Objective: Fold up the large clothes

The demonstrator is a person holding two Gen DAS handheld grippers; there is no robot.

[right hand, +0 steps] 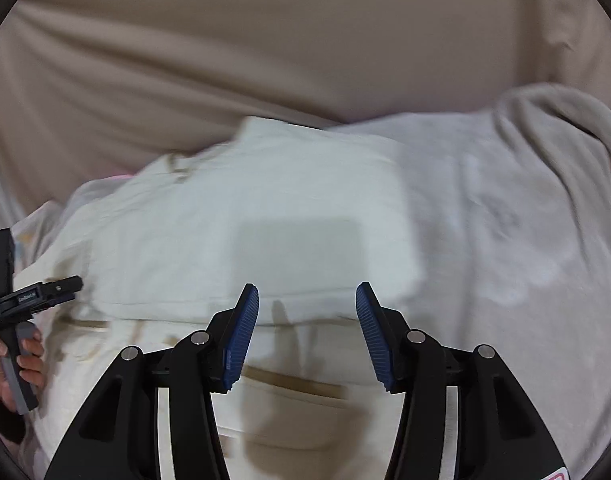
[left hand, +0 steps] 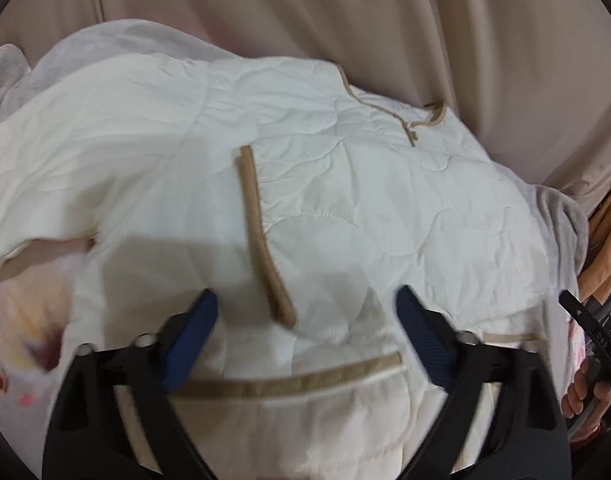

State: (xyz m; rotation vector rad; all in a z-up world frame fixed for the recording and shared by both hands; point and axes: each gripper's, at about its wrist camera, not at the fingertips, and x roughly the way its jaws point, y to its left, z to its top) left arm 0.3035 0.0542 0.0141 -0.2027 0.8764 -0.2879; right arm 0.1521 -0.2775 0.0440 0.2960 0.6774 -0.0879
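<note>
Your left gripper (left hand: 305, 304) hangs over the cream quilted jacket (left hand: 345, 208) with its jaws standing well apart and nothing between the blue pads (left hand: 193, 336) except open air above the cloth; a tan-trimmed strip (left hand: 261, 232) of the jacket runs down toward the gap, its lower end lying just between the fingertips but not pinched. Below it, close to the gripper body, you can see a tan-edged pocket band (left hand: 297, 376) lying across the jacket. Your right gripper (right hand: 307, 320) is likewise parted about halfway, its blue pads (right hand: 241, 336) clear of the cloth and holding nothing, with the jacket (right hand: 265, 208) spread flat under it. The jacket lies on a pale grey blanket (right hand: 505, 220), which shows past its far and side edges, and a beige curtain (right hand: 265, 40) hangs behind. At the right edge of the left view you can see your right hand (left hand: 585, 392) on its handle; at the left edge of the right view, your left hand (right hand: 21, 364) grips its own
</note>
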